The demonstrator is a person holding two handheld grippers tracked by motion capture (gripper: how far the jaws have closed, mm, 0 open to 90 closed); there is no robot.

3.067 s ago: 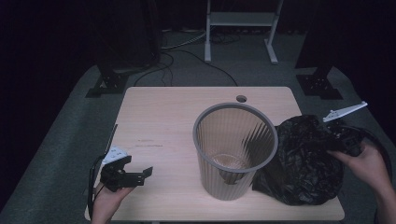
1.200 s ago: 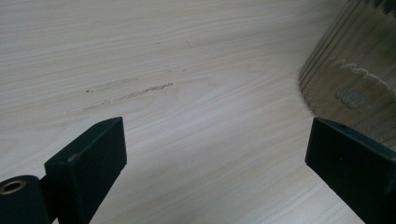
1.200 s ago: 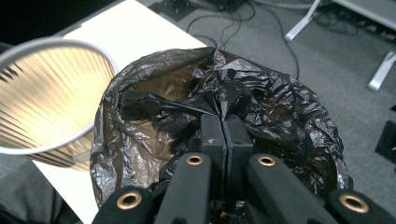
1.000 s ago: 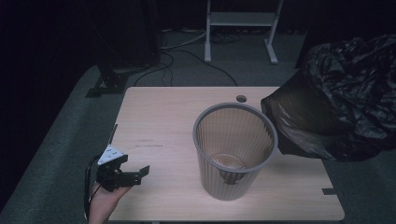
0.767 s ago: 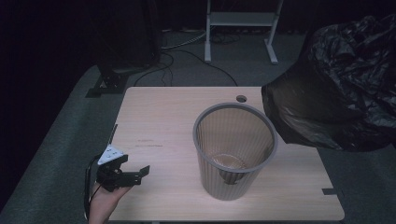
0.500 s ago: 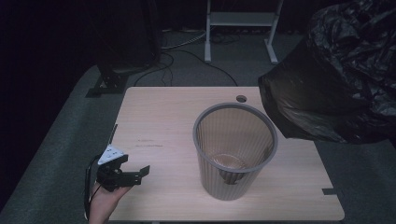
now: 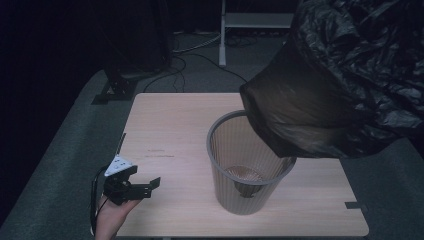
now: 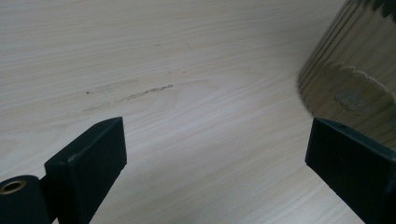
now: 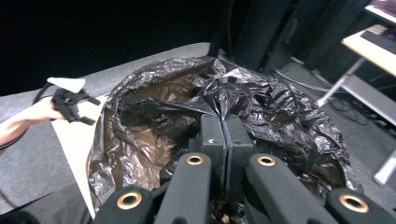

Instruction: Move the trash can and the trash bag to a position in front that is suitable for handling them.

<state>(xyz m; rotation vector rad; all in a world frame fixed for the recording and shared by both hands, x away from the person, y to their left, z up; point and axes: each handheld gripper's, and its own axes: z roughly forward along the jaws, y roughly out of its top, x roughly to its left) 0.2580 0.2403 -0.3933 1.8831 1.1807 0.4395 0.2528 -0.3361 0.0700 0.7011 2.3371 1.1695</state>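
Now we hold the black bag point(image 7: 345, 85) up in the air, pinched in the clenched right claw point(image 9: 226, 128), its open mouth just over the bin point(image 7: 248, 165) on the tabletop point(image 7: 170, 125). Nothing is lined yet; the left claw point(image 8: 215, 154) rests released, holding nothing.

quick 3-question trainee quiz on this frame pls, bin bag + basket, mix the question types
1. True or false: the right gripper has its fingers shut on the black bag.
2. Multiple choice: where is the bag relative to the mesh waste basket? A) lying flat on the table B) held up in the air, its lower edge over the basket's rim C) fully lining the basket.
3. Fill in: the left gripper sits near the table's front-left corner with its fingers ____.

Key: 1 true; 2 B; 3 open
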